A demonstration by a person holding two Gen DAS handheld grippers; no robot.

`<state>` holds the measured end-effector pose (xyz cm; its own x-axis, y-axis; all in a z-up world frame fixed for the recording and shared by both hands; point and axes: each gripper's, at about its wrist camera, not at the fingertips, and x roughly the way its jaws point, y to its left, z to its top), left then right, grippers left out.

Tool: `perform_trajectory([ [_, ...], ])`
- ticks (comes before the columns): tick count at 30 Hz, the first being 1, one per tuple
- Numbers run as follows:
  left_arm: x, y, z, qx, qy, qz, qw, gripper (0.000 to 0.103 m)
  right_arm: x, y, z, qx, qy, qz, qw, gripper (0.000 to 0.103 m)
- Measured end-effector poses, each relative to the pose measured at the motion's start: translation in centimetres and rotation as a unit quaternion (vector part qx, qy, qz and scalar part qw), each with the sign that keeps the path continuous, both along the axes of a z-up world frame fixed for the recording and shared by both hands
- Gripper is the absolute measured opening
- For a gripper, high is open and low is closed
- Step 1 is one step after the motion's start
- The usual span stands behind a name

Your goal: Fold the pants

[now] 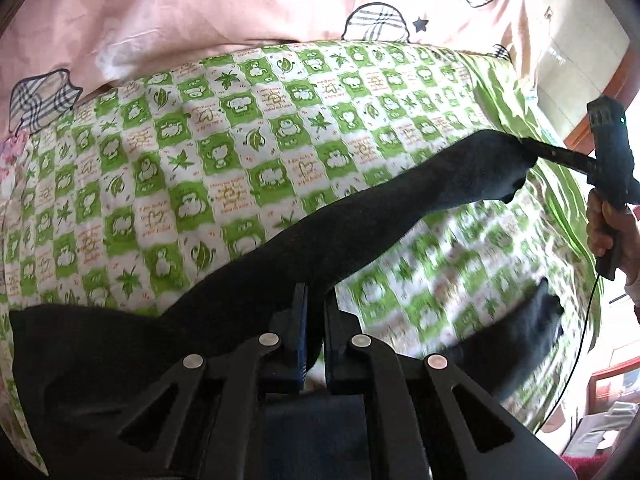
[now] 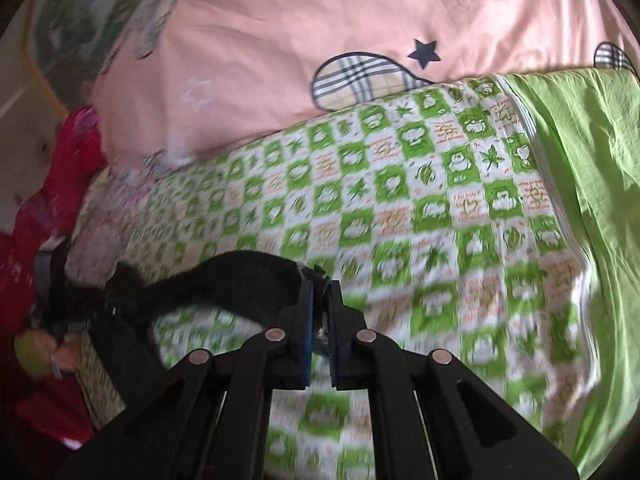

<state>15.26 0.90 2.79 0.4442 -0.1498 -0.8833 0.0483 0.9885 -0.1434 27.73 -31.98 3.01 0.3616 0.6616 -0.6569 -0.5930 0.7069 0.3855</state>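
Left wrist view, left to right: black pants (image 1: pixel 256 280) bunched at near left, fabric mass lying on the green-and-white checked quilt (image 1: pixel 168 160). Left gripper (image 1: pixel 316 320) at near centre, jaws nearly together with dark pants fabric pinched between the pads. From there one pant leg runs up and right, lifted off the quilt, taut. Its far end sits in the right gripper (image 1: pixel 524 150), fingers clamped on the cloth (gripper body and the person's right hand (image 1: pixel 604 224) visible at right edge, cable hanging below it). A second dark piece of the pants hangs lower right, blurred. Pink duvet (image 1: pixel 200 12) with plaid patches and stars lies far, beyond the quilt.

Right wrist view, left to right: red fabric (image 2: pixel 60 184) at far left edge, blurred. Left gripper (image 2: pixel 60 300) low left, dark and partly hidden, jaw state not readable from here. Pants (image 2: pixel 240 276) stretch from it rightward as a dark band above the quilt (image 2: pixel 400 208). Band ends at the right gripper (image 2: pixel 320 304), near centre, pads closed on the cloth edge. Plain green sheet (image 2: pixel 580 152) at right, touching the quilt edge. Pink duvet (image 2: pixel 300 20) far.
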Motion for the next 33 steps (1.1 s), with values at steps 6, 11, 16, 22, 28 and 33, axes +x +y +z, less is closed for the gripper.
perform_trajectory([
  [6, -3.9, -1.0, 0.2, -0.002, 0.001, -0.014, 0.9999, 0.004, -5.6, -1.2, -0.4, -0.047, 0.003, 0.047, 0.998, 0.007],
  [11, -7.1, -1.8, 0.0, -0.005, 0.005, -0.027, 0.9996, 0.004, -9.9, -2.0, -1.7, -0.086, 0.007, 0.069, 0.994, 0.007],
  [16, -9.7, -2.7, -0.2, -0.004, 0.005, -0.042, 0.9991, 0.004, -13.3, -2.7, -2.0, -0.119, -0.006, 0.083, 0.989, 0.007],
  [22, -12.2, -4.1, -0.2, -0.001, 0.004, -0.068, 0.9977, 0.004, -16.1, -4.2, -1.4, -0.143, -0.017, 0.077, 0.987, 0.006],
  [28, -13.8, -4.5, -1.4, -0.002, 0.012, -0.069, 0.9975, 0.004, -18.3, -4.8, -2.5, -0.167, -0.006, 0.075, 0.983, 0.005],
  [33, -14.3, -4.9, -2.9, 0.005, 0.025, -0.077, 0.9967, 0.004, -19.4, -4.4, -5.0, -0.185, 0.015, 0.076, 0.98, 0.005],
])
